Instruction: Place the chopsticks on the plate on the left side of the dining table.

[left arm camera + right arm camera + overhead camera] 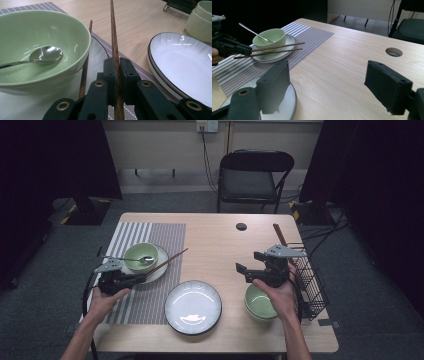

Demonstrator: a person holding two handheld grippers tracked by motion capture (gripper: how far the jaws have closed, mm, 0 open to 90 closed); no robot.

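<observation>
My left gripper is shut on a brown wooden chopstick, which points away across the small white plate. A second chopstick lies on that plate against the green bowl. A metal spoon rests in the bowl. From the right gripper view, the left gripper holds the upper chopstick level over the plate. My right gripper stands open over bare table, nothing between its jaws.
A large white plate sits at the front middle. Stacked green bowls lie under the right hand. A black wire rack stands at the right edge. The striped placemat covers the left. A chair stands beyond the table.
</observation>
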